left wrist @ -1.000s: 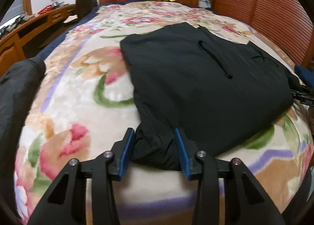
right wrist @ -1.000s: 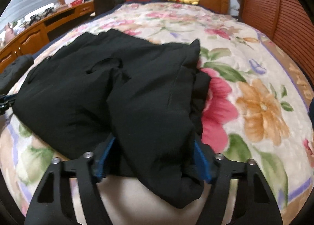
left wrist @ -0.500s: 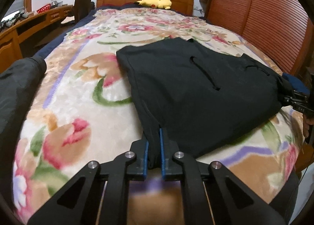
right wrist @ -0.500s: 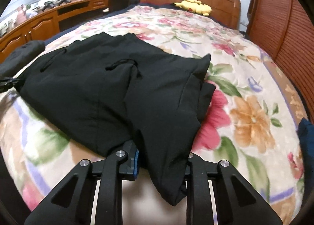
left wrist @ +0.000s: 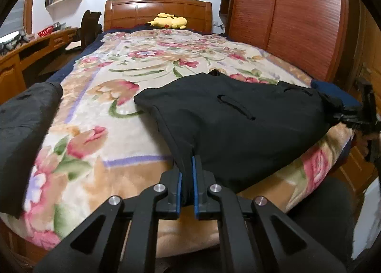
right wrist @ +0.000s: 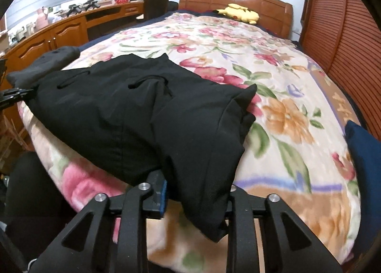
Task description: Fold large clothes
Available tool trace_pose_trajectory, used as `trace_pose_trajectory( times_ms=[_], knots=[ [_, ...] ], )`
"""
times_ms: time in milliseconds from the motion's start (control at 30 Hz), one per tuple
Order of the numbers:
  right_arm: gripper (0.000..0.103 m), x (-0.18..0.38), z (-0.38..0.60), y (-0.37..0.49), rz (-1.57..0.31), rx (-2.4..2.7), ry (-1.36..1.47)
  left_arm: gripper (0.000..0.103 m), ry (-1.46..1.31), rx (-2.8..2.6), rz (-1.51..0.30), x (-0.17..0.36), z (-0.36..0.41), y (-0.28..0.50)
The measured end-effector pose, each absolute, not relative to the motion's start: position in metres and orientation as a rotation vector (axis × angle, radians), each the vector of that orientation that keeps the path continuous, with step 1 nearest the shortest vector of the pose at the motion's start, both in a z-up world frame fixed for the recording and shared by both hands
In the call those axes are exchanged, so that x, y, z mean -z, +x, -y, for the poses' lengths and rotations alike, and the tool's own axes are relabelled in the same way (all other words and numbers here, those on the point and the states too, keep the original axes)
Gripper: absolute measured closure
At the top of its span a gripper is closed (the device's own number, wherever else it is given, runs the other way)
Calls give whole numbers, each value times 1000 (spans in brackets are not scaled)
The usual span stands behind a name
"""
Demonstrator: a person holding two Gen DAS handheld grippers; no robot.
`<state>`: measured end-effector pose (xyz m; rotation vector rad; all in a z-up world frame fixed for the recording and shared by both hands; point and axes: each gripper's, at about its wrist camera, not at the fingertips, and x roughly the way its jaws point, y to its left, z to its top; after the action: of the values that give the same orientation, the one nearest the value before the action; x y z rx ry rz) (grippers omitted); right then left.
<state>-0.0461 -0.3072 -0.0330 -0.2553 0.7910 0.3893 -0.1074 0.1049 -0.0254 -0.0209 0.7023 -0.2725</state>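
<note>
A large black garment (left wrist: 238,118) lies part-folded on the floral bedspread (left wrist: 114,77), near the foot of the bed. My left gripper (left wrist: 187,186) is shut on its near left corner, with the cloth pulled taut between the blue pads. My right gripper (right wrist: 195,195) is shut on a thick bunch of the same garment (right wrist: 133,115) at its near right edge; cloth drapes over the right finger and hides it. The right gripper also shows in the left wrist view (left wrist: 352,118), at the garment's far right corner.
A second dark garment (left wrist: 21,134) lies at the bed's left edge. A yellow plush toy (left wrist: 167,21) sits by the wooden headboard (left wrist: 157,8). A wooden desk (left wrist: 28,46) runs along the left. A louvred wardrobe (left wrist: 297,18) stands on the right. A navy cloth (right wrist: 364,154) lies at the right edge.
Both grippers went from open around the garment's edge to shut on it. They have pulled back and lifted, and the garment has slid toward the foot of the bed.
</note>
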Motion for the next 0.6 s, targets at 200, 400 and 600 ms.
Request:
trace_pose_trajectory(
  times_ms=[200,400,600],
  knots=[
    [34,19,322,-58,-744,-310,-210,100,-11,235,-721,32,-101,-105],
    [32,-21,317,-68,-568,-269,-212,100,-15,227,-742,35,-101,-104],
    [52,-11,271,-42,-589,-352,-195,99,-10,208,-749,37,-98,-105]
  ],
)
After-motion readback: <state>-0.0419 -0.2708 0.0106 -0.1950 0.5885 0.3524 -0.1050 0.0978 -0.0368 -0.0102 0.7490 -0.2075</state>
